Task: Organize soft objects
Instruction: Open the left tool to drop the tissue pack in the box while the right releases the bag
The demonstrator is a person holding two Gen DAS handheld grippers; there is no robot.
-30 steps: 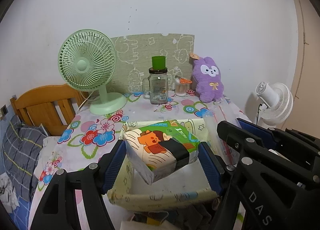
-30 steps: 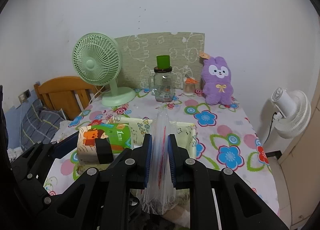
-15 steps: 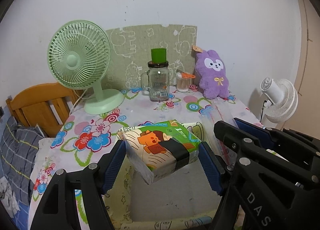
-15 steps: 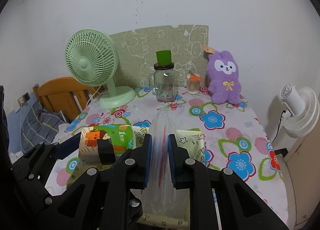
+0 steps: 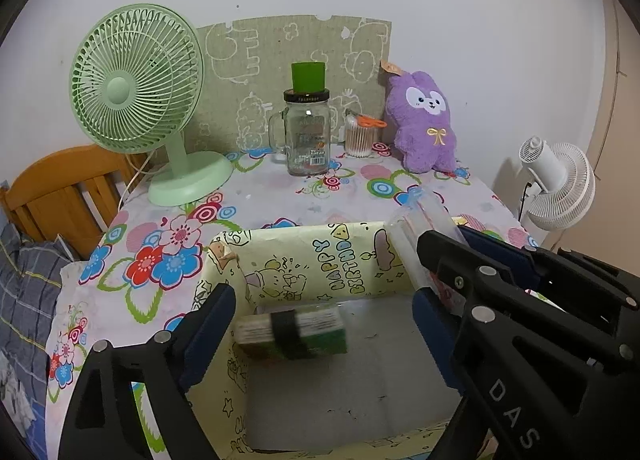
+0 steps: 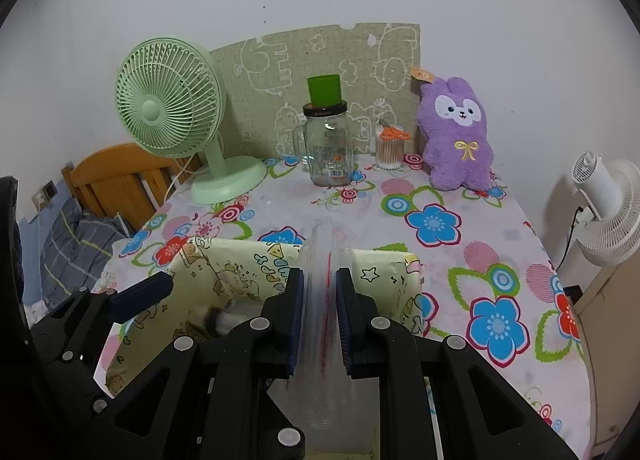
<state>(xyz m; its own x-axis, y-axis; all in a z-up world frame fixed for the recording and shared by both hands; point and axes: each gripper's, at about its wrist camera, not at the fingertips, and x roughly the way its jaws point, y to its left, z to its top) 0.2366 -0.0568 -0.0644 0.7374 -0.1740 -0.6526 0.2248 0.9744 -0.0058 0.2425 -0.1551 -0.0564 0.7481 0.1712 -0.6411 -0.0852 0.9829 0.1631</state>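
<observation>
A green and orange tissue pack, blurred, is inside the yellow "Happy Birthday" box, free of both pads. My left gripper hangs over the box with its jaws opening; the pack is below and between them, untouched. In the right wrist view the pack shows as a blur in the box, beside a left finger. My right gripper is shut on a clear plastic bag over the box's right part. A purple plush rabbit sits at the back right of the table.
A green desk fan stands at the back left, with a glass jar topped by a green cup and a cotton swab pot at the back middle. A white fan is off the right edge, a wooden frame on the left.
The left jaws have spread and the tissue pack has dropped out of them into the box. Both grippers have moved forward and down over the box; the right still grips the bag.
</observation>
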